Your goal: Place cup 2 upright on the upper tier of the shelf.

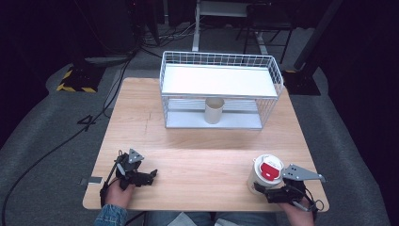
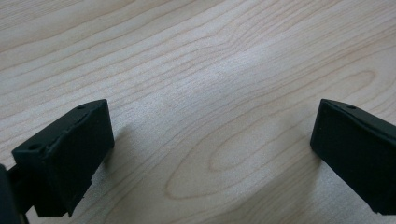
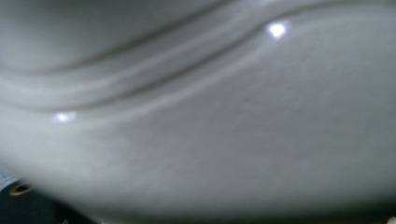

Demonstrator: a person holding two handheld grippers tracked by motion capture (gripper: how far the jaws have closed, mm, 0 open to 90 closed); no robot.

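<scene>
A white lidded cup with a red patch on its lid stands near the table's front right corner. My right gripper is around its lower side and looks shut on it. In the right gripper view the cup's blurred white wall sits right against the camera and covers the jaws. At the front left my left gripper rests low over the wood, open. In its own view its two black jaws stand wide apart with bare wood between them.
A white wire rack with a solid white shelf stands at the back of the wooden table. A cream cup stands under that shelf. Cables and stands lie on the dark floor beyond.
</scene>
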